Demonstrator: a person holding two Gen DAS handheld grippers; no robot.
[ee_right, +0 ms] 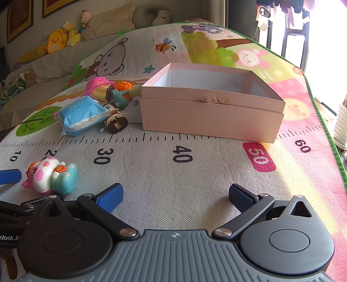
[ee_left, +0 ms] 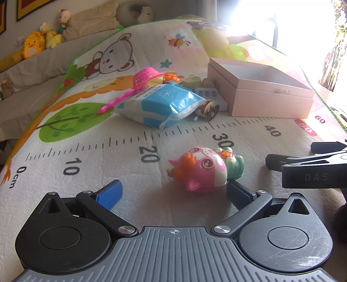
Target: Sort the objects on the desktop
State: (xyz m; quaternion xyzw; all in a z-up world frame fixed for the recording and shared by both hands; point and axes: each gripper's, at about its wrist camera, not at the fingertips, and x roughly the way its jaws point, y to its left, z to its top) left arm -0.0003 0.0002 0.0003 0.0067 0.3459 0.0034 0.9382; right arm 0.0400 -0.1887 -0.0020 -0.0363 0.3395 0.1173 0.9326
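A cartoon play mat (ee_right: 173, 173) with a printed ruler covers the surface. Behind it a beige sofa (ee_right: 54, 63) carries yellow plush toys (ee_right: 56, 41), a doll (ee_right: 83, 18), a tan cushion (ee_right: 112, 19) and what looks like a bear-faced neck pillow (ee_right: 151, 16). Framed pictures (ee_right: 19, 21) hang above.

Ahead of the right claw stands the pale pink cardboard box (ee_right: 211, 117), white inside, with a tan fibre tuft on its front lip. Under both claws lies the woven grey play mat (ee_right: 169, 184), printed with black ruler ticks and numbers, a red patch behind the fifty, a green edge, and cartoon bears, a striped bee and green trees. Just ahead of the left claw lies the glossy pink-and-white plastic pig figure (ee_left: 202, 170) with orange hair and a teal body bearing a red tag. Farther ahead lie the blue-and-white tissue pack (ee_left: 161, 105) and the hot-pink mesh scoop (ee_left: 138, 81). Both claws carry blue ribbed pads (ee_left: 109, 194).
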